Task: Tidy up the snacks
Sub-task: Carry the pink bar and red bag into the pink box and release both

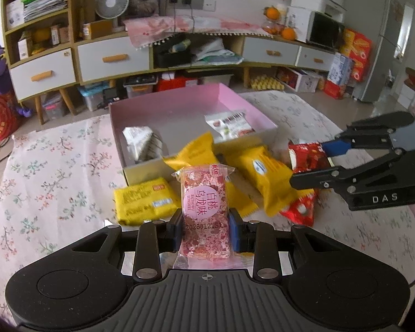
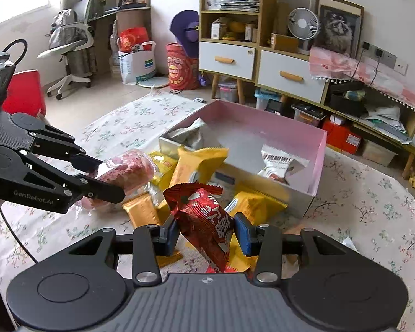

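My left gripper point(image 1: 206, 231) is shut on a pink peach-oolong snack packet point(image 1: 203, 202), which stands upright between the blue pads, above the table. My right gripper point(image 2: 206, 235) is shut on a red snack packet point(image 2: 204, 221), tilted in its jaws. Each wrist view shows the other gripper: the right gripper point(image 1: 311, 166) with the red packet point(image 1: 304, 155), the left gripper point(image 2: 108, 178) with the pink packet point(image 2: 127, 171). An open pink box point(image 1: 166, 108) point(image 2: 321, 160) lies beyond both and holds a white packet point(image 1: 229, 124) and a grey-white one point(image 1: 141, 144). Several yellow packets point(image 1: 144, 202) point(image 2: 199, 160) lie in front of it.
A floral cloth point(image 1: 55, 171) covers the table. Behind it runs a low sideboard with drawers point(image 1: 113, 58), with storage bins underneath. A red chair point(image 2: 25, 91) and an office chair point(image 2: 69, 41) stand on the floor to the left.
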{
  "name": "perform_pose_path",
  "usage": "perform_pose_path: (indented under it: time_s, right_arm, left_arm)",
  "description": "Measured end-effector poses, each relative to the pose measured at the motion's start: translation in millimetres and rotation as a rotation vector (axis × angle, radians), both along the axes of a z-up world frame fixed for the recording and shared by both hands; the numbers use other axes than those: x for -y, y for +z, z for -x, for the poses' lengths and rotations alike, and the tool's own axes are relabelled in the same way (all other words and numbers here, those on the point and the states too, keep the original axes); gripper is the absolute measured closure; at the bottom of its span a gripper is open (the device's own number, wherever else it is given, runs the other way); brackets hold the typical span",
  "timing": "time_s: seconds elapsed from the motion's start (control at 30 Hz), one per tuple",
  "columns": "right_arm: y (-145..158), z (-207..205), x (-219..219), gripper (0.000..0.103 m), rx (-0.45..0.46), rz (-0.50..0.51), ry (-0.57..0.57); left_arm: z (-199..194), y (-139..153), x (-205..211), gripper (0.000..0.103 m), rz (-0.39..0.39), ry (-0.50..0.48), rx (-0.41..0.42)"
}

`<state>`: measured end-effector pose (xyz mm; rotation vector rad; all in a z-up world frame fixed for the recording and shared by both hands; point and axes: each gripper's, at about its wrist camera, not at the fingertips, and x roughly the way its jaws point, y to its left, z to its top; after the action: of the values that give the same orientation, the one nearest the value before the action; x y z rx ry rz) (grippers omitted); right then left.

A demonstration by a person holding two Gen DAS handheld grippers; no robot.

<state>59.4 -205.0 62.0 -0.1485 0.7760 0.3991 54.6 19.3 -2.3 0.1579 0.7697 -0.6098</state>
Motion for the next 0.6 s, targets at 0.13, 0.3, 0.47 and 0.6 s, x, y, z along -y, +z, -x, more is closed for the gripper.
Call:
perform_pose_path:
  time_s: [0.13, 0.3, 0.47, 0.6]
  right_arm:
    - [2.8, -11.1, 4.2, 0.080, 0.008, -0.011, -0.026]
    - [5.0, -27.1, 9.2, 0.080, 0.019, -0.041, -0.074]
    - [2.2, -42.6, 9.0, 0.080, 0.028, -0.036, -0.103]
    - [-2.5, -56.6, 10.7, 0.080, 0.020, -0.051, -0.140]
  left_arm:
    - [-13.5, 4.4, 1.4, 0.073, 0.013, 0.036, 0.008]
    - [-28.0, 7.6, 9.4, 0.073, 0.009, 0.066, 0.031]
    - [-42.8, 7.7, 18.3, 0.073, 0.011, 0.101, 0.031]
    - [-56.6, 6.2, 26.4, 0.073, 0.020, 0.133, 0.043]
